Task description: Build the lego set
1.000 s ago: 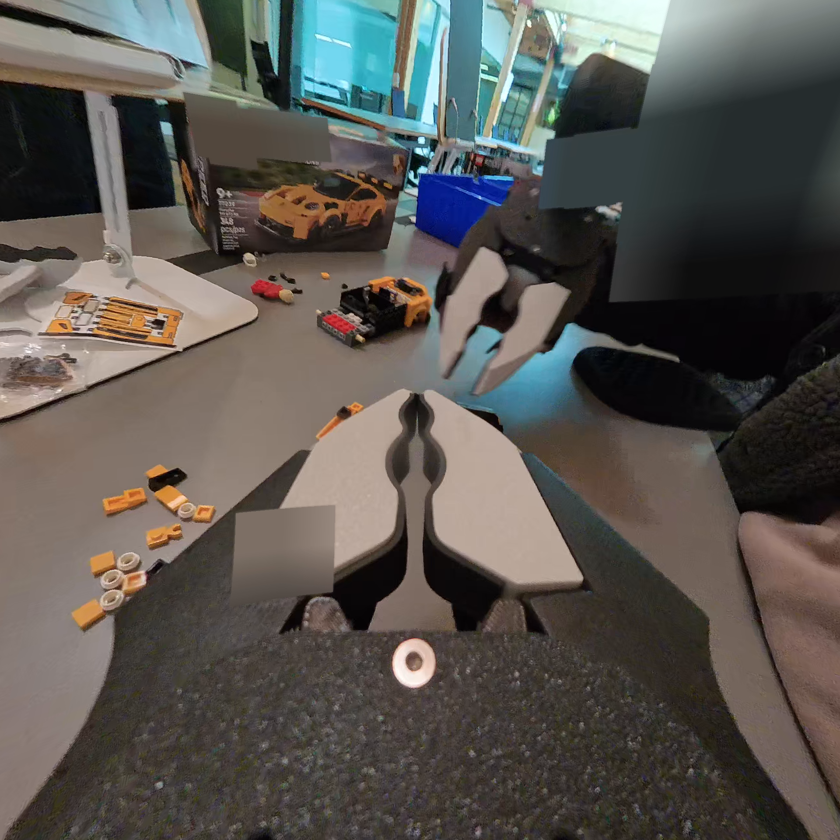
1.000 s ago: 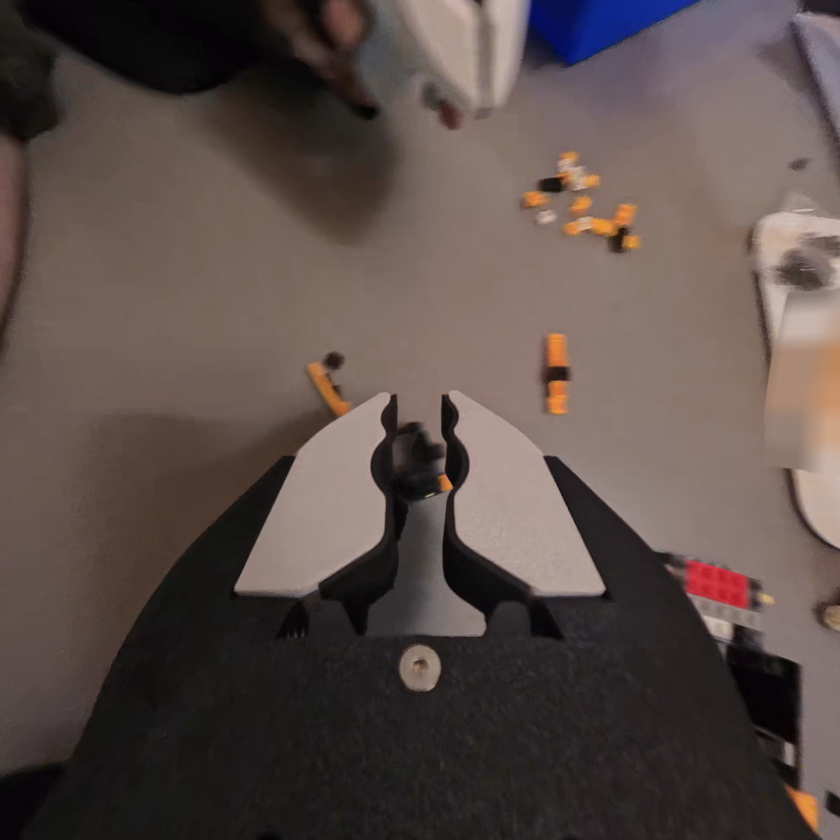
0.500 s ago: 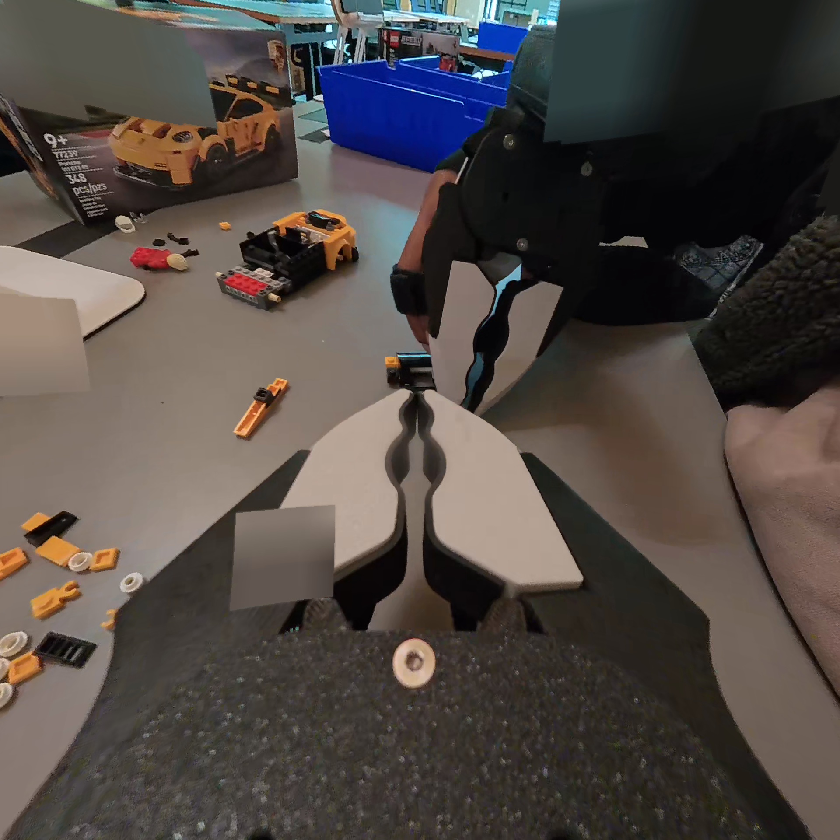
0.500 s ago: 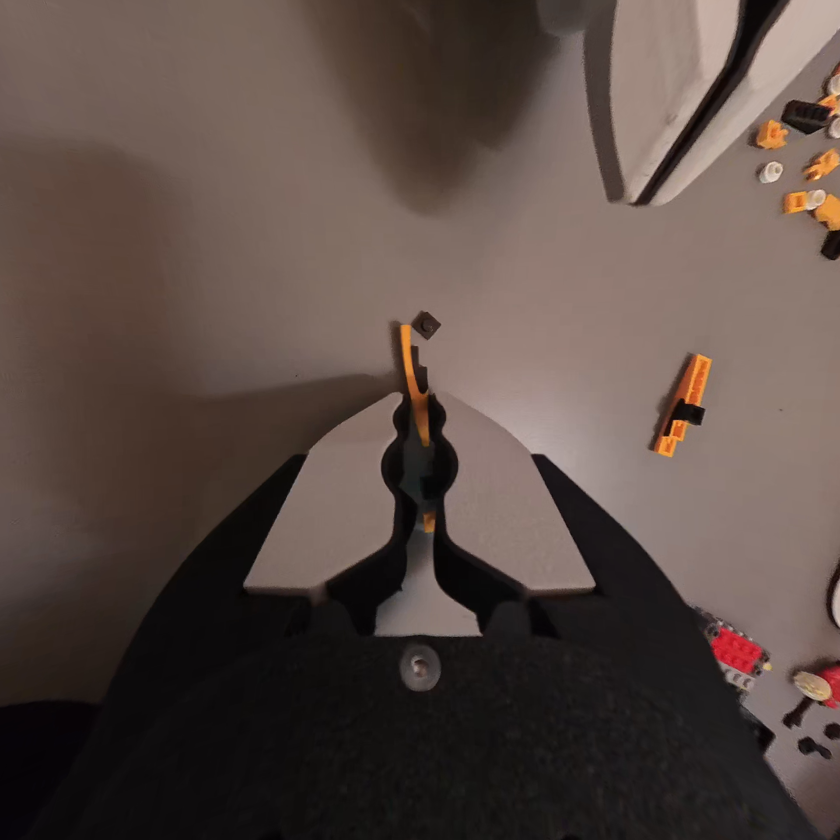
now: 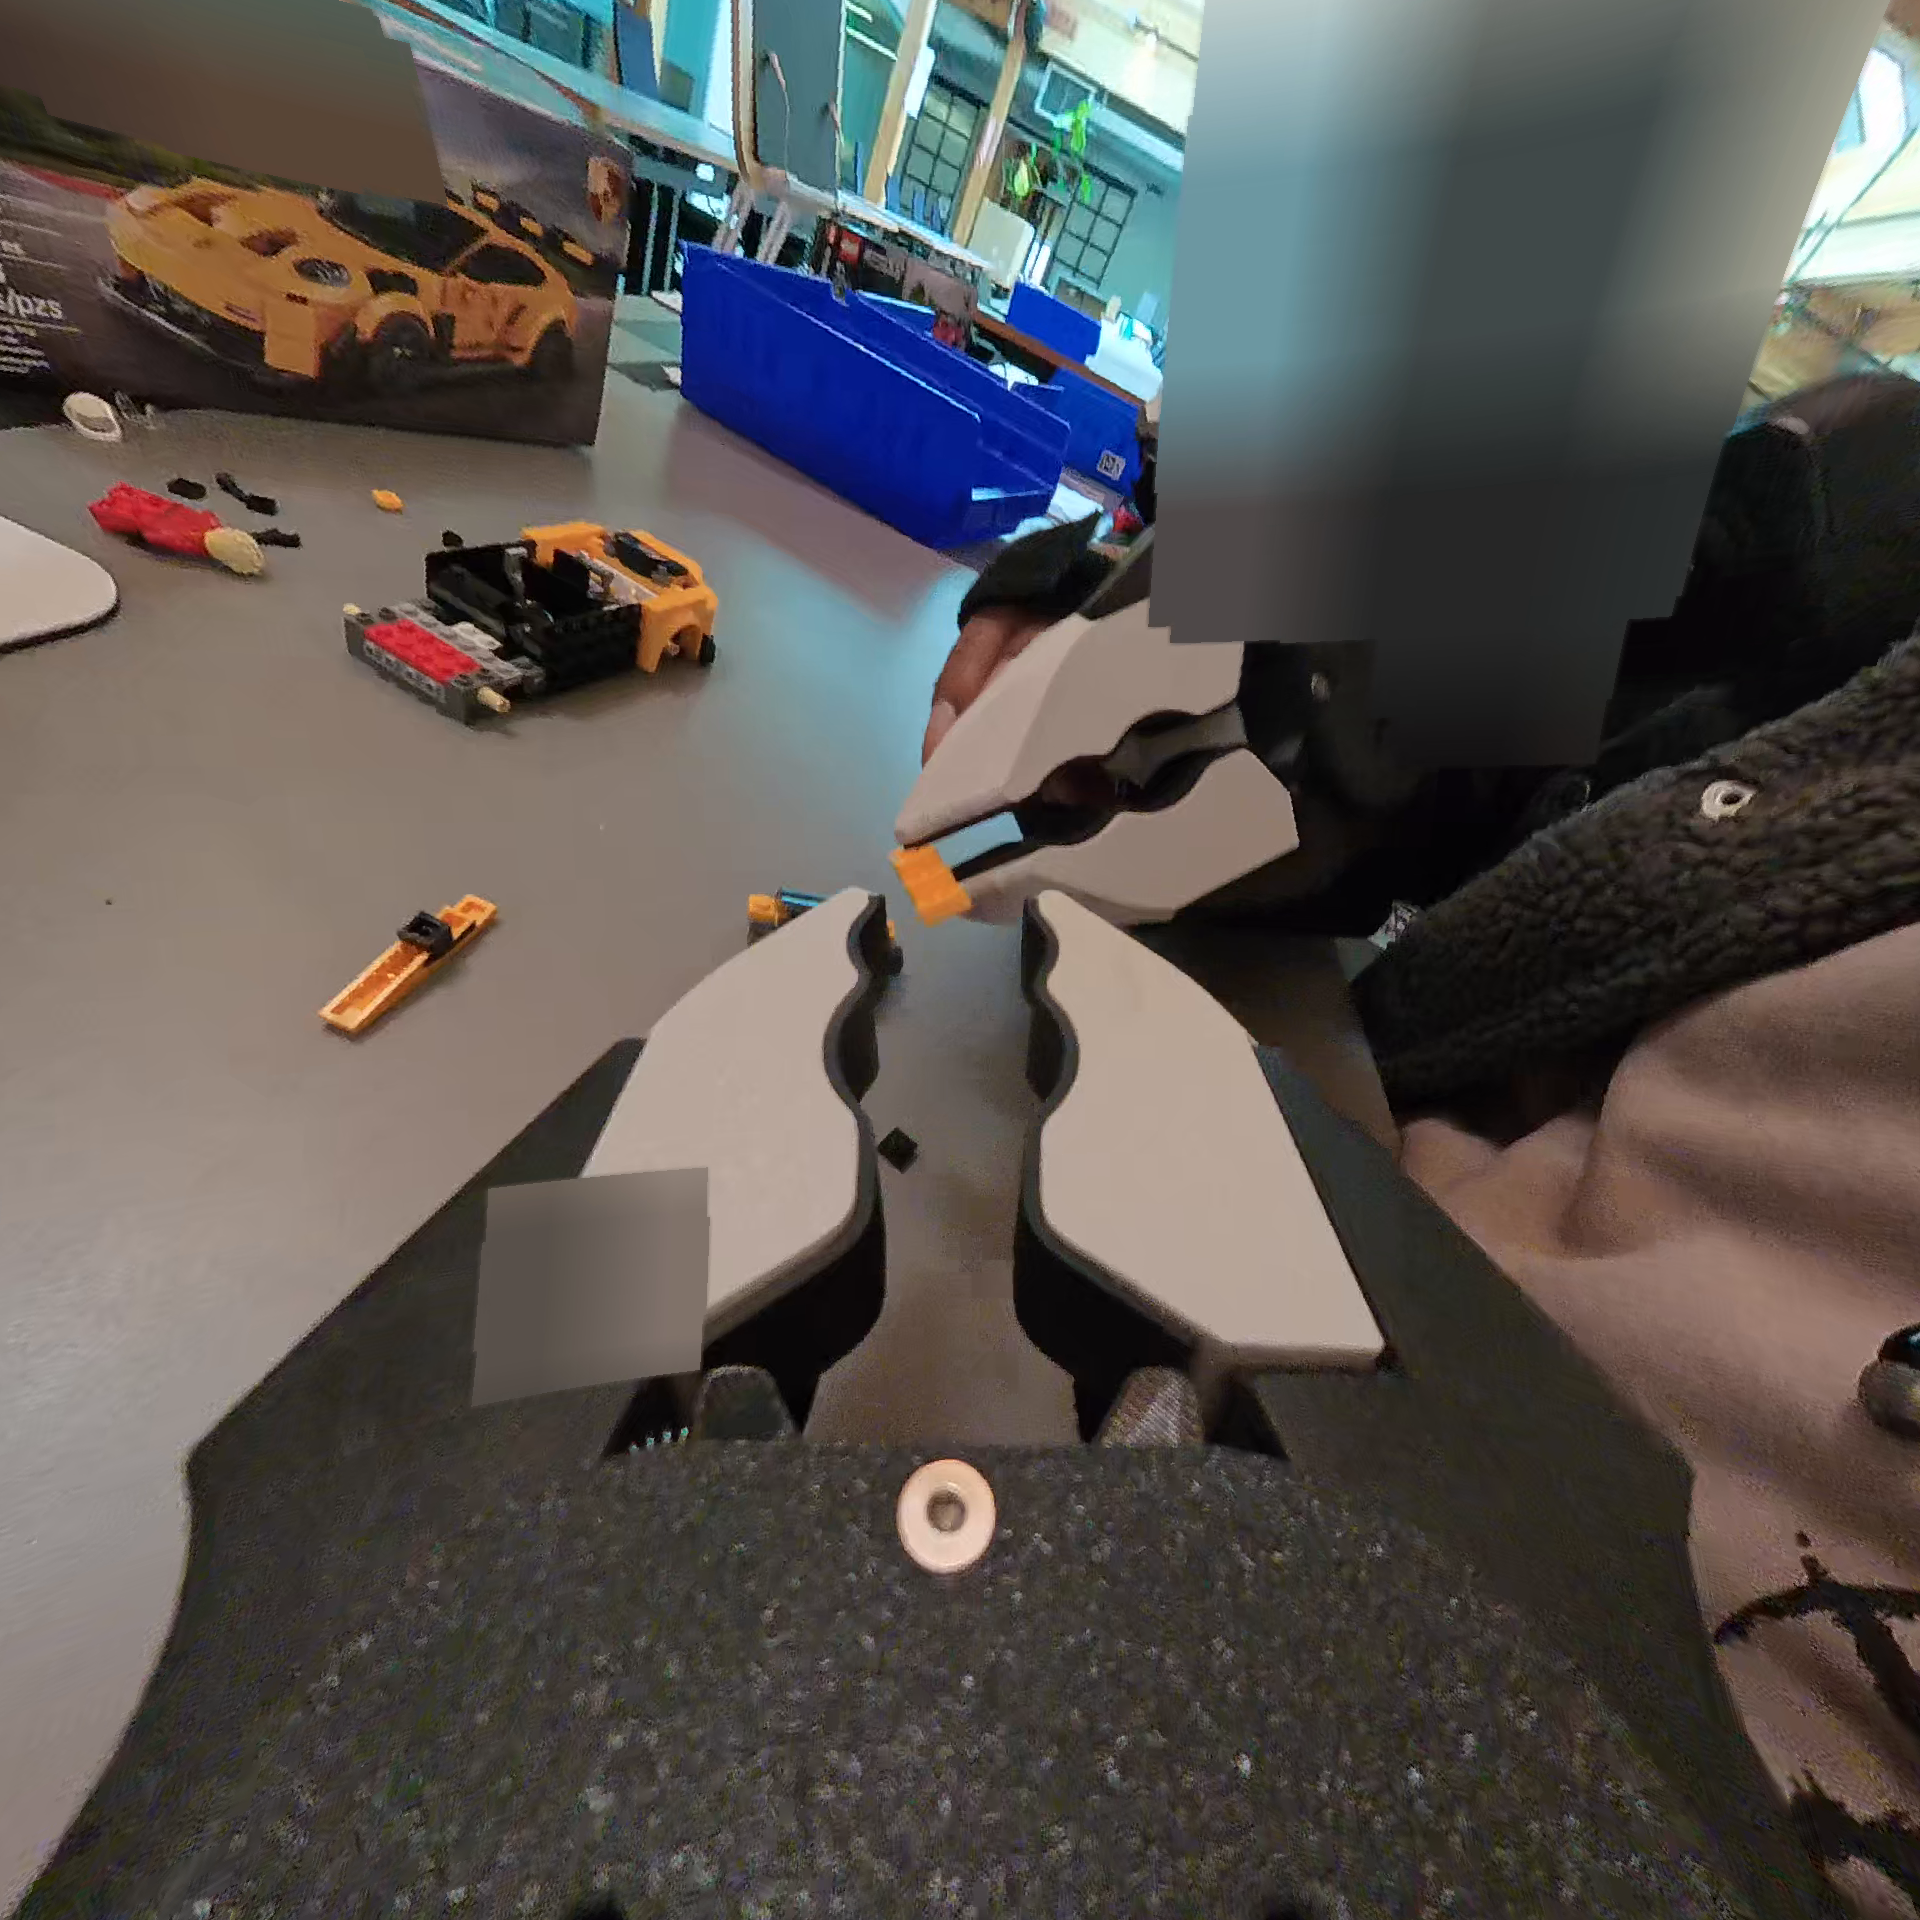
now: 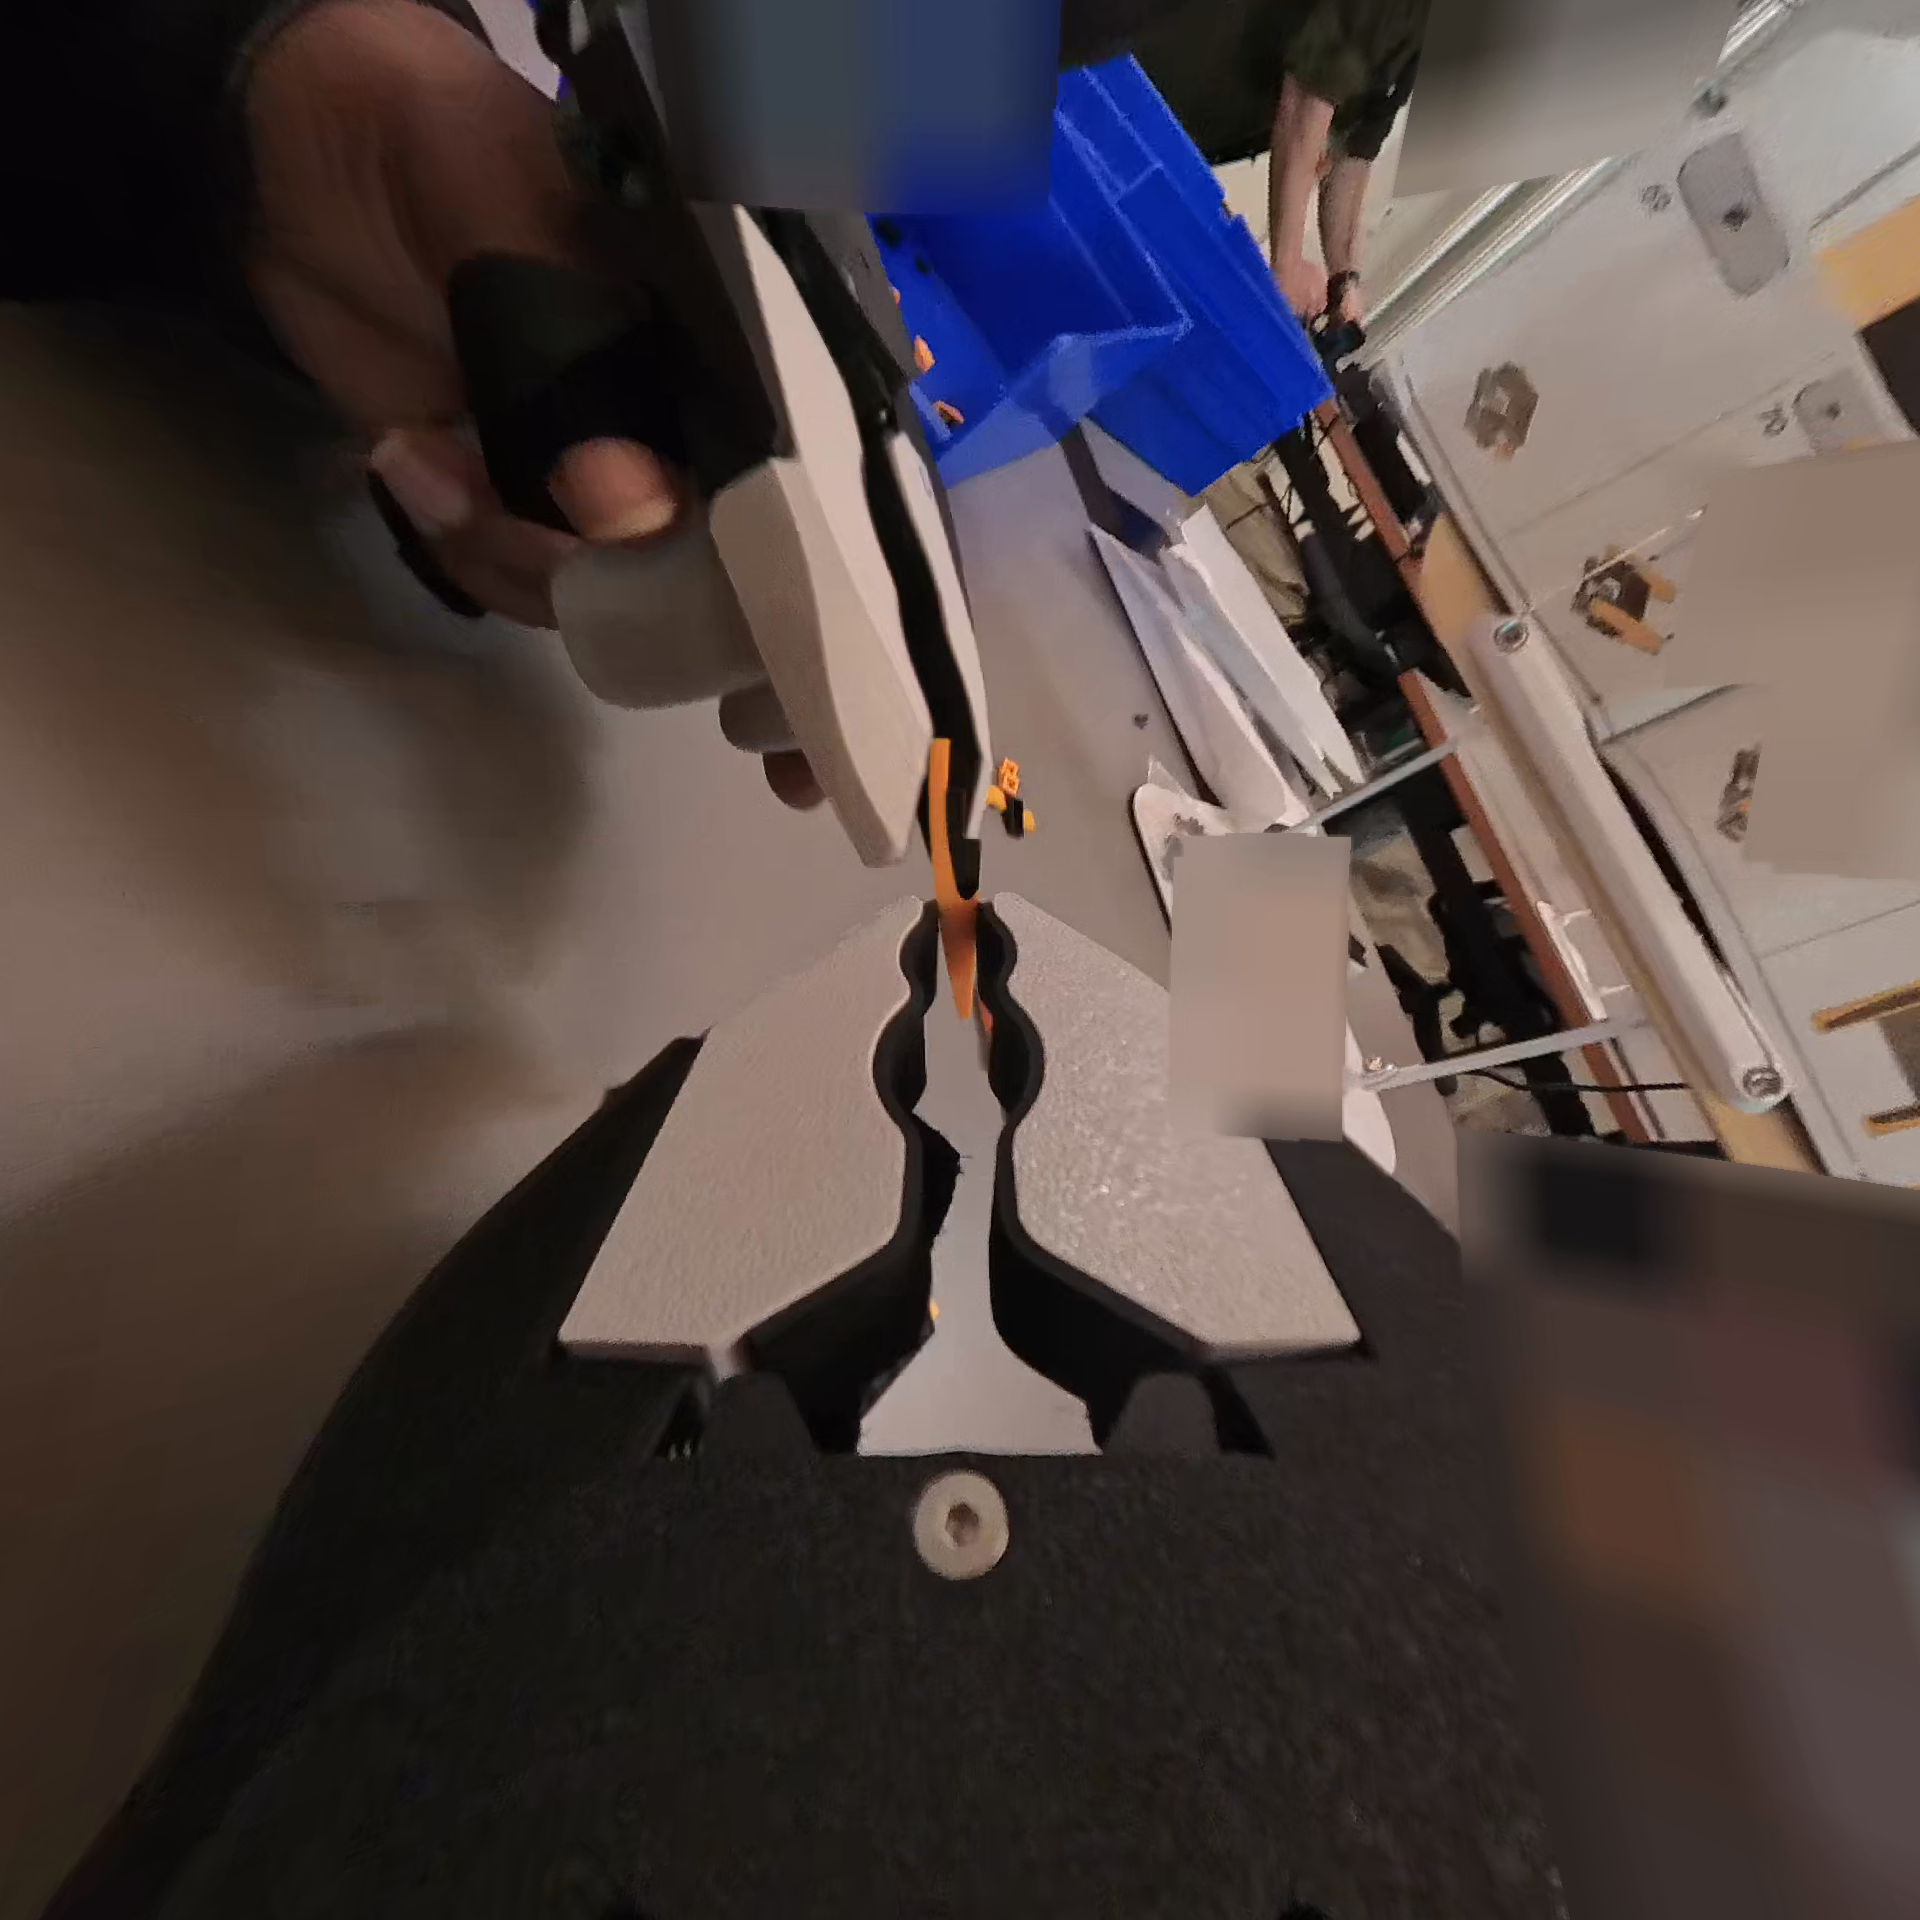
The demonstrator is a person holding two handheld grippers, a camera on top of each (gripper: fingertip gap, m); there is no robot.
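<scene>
My right gripper [image 6: 956,912] is shut on a thin orange lego piece [image 6: 958,966] and holds it above the grey table [image 5: 208,831]. In the left wrist view the right gripper [image 5: 937,871] comes in from the right with the orange piece [image 5: 928,885] at its tips. My left gripper [image 5: 954,920] is open, and its tips sit on either side of that piece. In the right wrist view the left gripper [image 6: 925,821] hangs over the piece's far end. A partly built black and orange car [image 5: 540,613] stands at the far left.
A long orange piece with a black clip [image 5: 410,961] lies left of my left gripper. A tiny black piece [image 5: 897,1148] lies between its fingers. The set's box [image 5: 312,281], blue bins [image 5: 862,416] and a red figure [image 5: 166,520] stand behind. A person's dark fleece sleeve [image 5: 1662,883] is at the right. Less than 4 cm separates the two grippers' tips.
My left gripper was shut and is now open. My right gripper lifted the orange piece off the table, turned, and brought it up to the left gripper's tips.
</scene>
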